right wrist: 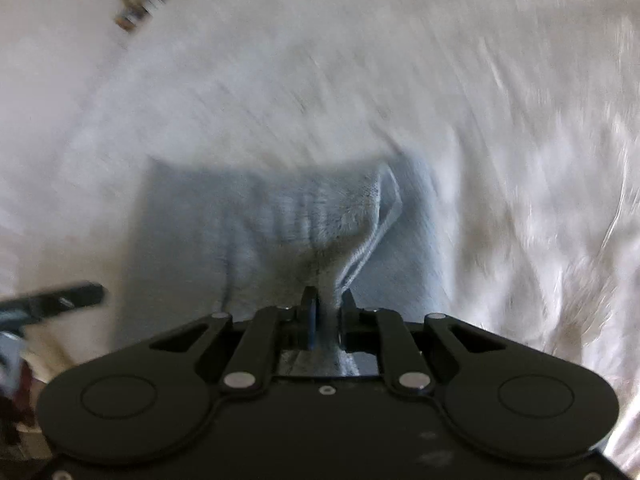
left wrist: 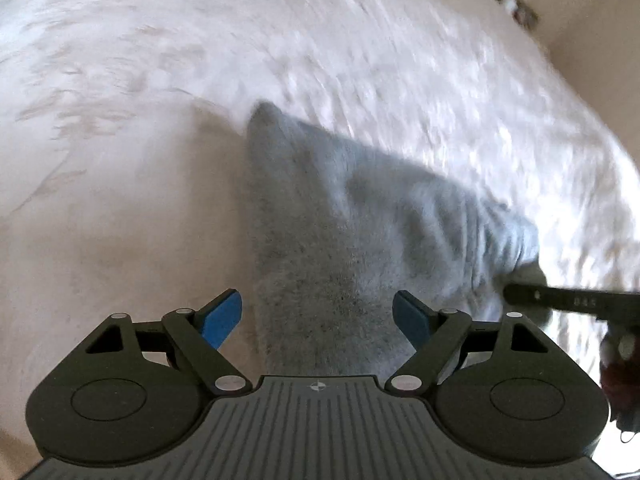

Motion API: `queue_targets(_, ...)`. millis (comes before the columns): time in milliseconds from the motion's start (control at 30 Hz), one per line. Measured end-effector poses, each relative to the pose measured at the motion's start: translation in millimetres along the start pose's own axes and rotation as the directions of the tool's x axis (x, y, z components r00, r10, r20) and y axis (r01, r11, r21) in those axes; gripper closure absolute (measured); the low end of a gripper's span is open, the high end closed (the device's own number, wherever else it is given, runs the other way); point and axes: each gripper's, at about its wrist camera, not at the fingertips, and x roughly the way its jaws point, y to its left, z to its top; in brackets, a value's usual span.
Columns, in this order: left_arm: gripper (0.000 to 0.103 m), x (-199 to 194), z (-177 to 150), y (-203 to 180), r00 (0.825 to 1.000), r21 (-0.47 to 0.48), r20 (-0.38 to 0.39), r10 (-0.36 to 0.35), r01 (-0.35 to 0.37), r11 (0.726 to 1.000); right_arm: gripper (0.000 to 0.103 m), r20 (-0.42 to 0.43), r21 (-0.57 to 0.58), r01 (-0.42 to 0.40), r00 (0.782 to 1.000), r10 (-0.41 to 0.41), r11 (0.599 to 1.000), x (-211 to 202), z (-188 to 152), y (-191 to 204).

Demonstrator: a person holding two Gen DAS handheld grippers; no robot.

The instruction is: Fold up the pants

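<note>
The grey pants (left wrist: 340,216) lie in a folded stack on the white bed cover. My left gripper (left wrist: 318,314) is open, its blue pads either side of the near end of the pants, not gripping. My right gripper (right wrist: 328,304) is shut on a bunched edge of the pants (right wrist: 280,216) and lifts it, with the ribbed waistband pulled up toward the jaws. The right gripper also shows in the left wrist view (left wrist: 560,300) at the pants' right edge. The left gripper's finger shows in the right wrist view (right wrist: 60,296) at the left.
The white bed cover (left wrist: 160,120) spreads all round the pants. The bed's edge and a beige floor (left wrist: 592,20) show at the upper right. Small blurred objects (right wrist: 140,4) lie past the bed at the upper left of the right wrist view.
</note>
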Motion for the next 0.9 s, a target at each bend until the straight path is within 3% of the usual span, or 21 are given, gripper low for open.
queue_targets(67, 0.021, 15, -2, -1, 0.998, 0.041, -0.054, 0.017, -0.014, 0.999, 0.083, -0.012, 0.008, 0.018, 1.0, -0.018, 1.0, 9, -2, -1)
queue_targets(100, 0.02, 26, -6, -2, 0.995, 0.051, -0.097, 0.032, -0.027, 0.998, 0.074, -0.002, 0.023, 0.031, 1.0, -0.031, 0.999, 7, -2, 0)
queue_targets(133, 0.02, 35, -9, 0, 0.99, 0.044, -0.136, 0.029, -0.023, 0.999, 0.064, 0.01, 0.035, 0.041, 0.999, -0.042, 0.999, 5, -2, 1)
queue_targets(200, 0.02, 38, -13, 5, 0.984, 0.006, -0.177, -0.011, 0.012, 1.0, 0.056, 0.029, 0.059, 0.077, 0.996, -0.079, 0.995, -4, -4, 0)
queue_targets(333, 0.021, 15, -9, 6, 0.992, 0.054, -0.122, -0.006, 0.013, 0.998, 0.056, 0.112, 0.055, 0.179, 0.977, -0.184, 0.982, -32, -2, 6)
queue_targets(367, 0.021, 9, -9, 5, 0.994, 0.064, -0.108, -0.01, 0.017, 0.998, 0.055, 0.147, 0.048, 0.177, 0.972, -0.182, 0.983, -40, -3, 8)
queue_targets(433, 0.021, 0, -3, 5, 0.996, 0.072, -0.083, -0.019, 0.025, 0.997, 0.041, 0.195, 0.069, 0.109, 0.973, -0.12, 0.992, -50, -1, 8)
queue_targets(467, 0.021, -1, 1, 5, 0.997, 0.068, -0.071, -0.022, 0.027, 0.997, 0.039, 0.202, 0.085, 0.078, 0.975, -0.093, 0.993, -53, 0, 4)
queue_targets(600, 0.021, -2, 20, 0, 0.999, 0.053, -0.027, -0.038, 0.04, 0.998, 0.039, 0.209, 0.156, 0.012, 0.977, -0.045, 0.988, -39, 19, -4)
queue_targets(700, 0.021, 10, 29, -9, 0.998, 0.054, -0.036, -0.053, 0.055, 0.997, 0.039, 0.192, 0.185, -0.078, 0.981, 0.041, 0.98, -33, 37, -11)
queue_targets(767, 0.021, 17, 28, -15, 0.997, 0.075, -0.057, -0.057, 0.061, 0.995, 0.039, 0.157, 0.188, -0.074, 0.987, 0.044, 0.979, -26, 45, -12)
queue_targets(833, 0.021, 23, 23, -19, 0.996, 0.09, -0.079, -0.049, 0.056, 0.994, 0.049, 0.132, 0.179, -0.048, 0.991, 0.025, 0.983, -18, 50, -13)
queue_targets(900, 0.021, 22, 20, -18, 0.995, 0.083, -0.082, -0.052, 0.059, 0.995, 0.057, 0.118, 0.172, -0.097, 0.99, 0.077, 0.98, -17, 49, -12)
